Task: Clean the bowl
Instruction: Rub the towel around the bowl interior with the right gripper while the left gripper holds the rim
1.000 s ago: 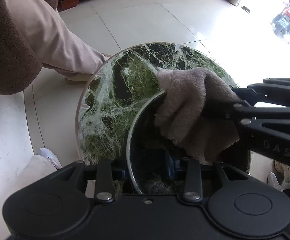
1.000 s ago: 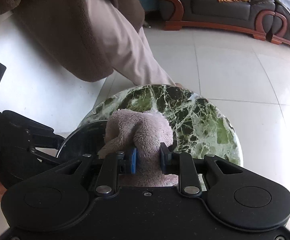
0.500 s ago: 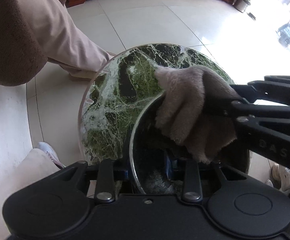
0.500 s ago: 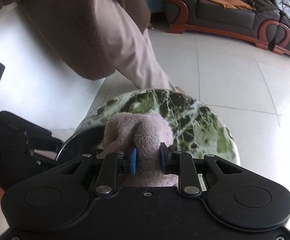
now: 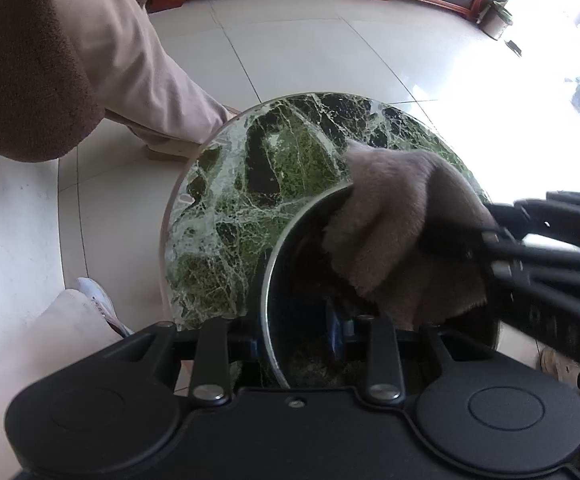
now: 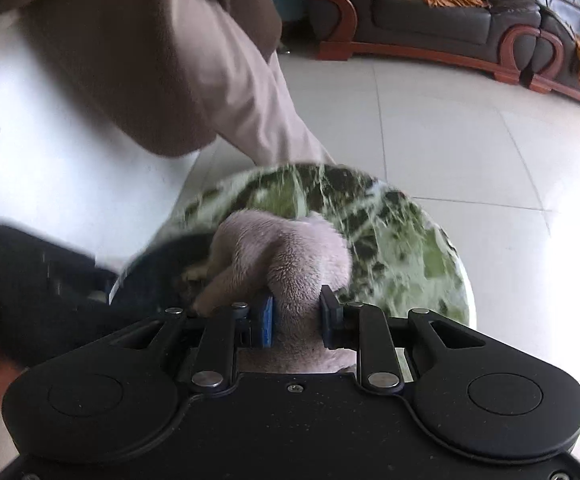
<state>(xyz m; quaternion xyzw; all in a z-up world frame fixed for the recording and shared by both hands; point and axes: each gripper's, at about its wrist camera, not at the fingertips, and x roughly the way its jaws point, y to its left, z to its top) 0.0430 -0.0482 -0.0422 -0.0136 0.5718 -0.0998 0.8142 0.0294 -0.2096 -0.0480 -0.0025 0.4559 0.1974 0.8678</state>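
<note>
A dark bowl with a shiny rim [image 5: 268, 280] stands tilted at the near edge of a round green marble table [image 5: 258, 184]. My left gripper [image 5: 297, 332] is shut on the bowl's rim, one pad outside and one inside. My right gripper [image 6: 295, 314] is shut on a beige fluffy cloth [image 6: 286, 252] and presses it into the bowl [image 6: 158, 264]. In the left wrist view the cloth [image 5: 401, 232] drapes over the bowl's far rim, with the right gripper's black body [image 5: 549, 252] coming in from the right.
The person's leg [image 5: 138, 76] in beige trousers stands beside the table on the left, and a white shoe [image 5: 98, 300] is near its base. A dark leather sofa [image 6: 429, 12] lines the far wall. White tiled floor surrounds the table.
The cloth has shifted along the bowl's far rim as the right gripper rubs it; the right view is now motion-blurred. The left gripper keeps its hold on the bowl.
</note>
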